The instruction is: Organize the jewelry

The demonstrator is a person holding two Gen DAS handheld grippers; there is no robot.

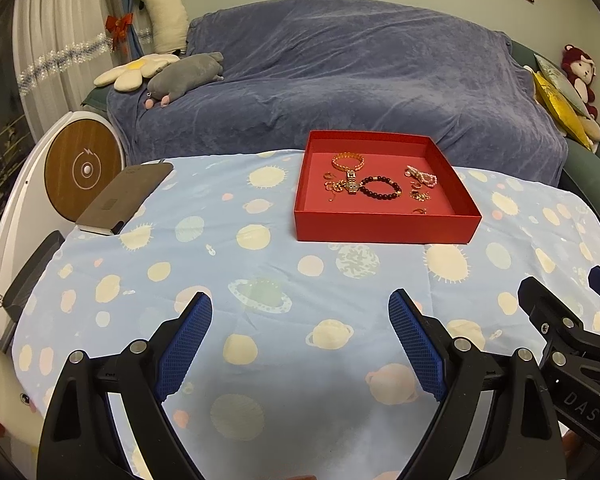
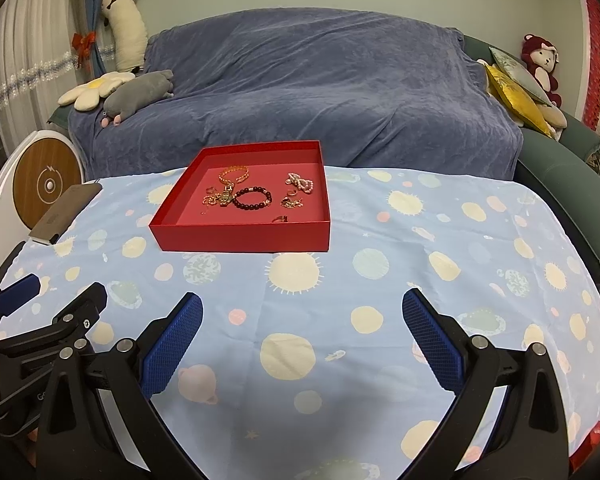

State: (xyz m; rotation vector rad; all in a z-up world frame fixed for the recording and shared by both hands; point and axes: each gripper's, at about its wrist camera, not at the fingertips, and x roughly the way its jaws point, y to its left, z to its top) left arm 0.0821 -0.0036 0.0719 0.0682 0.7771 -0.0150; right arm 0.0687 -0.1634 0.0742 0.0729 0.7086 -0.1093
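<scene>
Across the desk [image 1: 260,248], toward its far side, I see the red tray [image 1: 384,228] with all the jewelry I can make out lying inside it: a gold chain bracelet [image 1: 348,160], a dark beaded bracelet [image 1: 380,188], a pink beaded piece [image 1: 422,176] and several small gold bits I cannot identify, loosely spread on the tray floor. I hold both tools low over the near edge of the patterned cloth, well apart from the tray, probably so each camera keeps it in view. My left tool [image 1: 300,336] stands with its blue pads spread wide and nothing between them; my right tool [image 2: 302,336] is likewise spread and empty. Pieces gathered in the tray fit either a finished sort or a pile awaiting one.
</scene>
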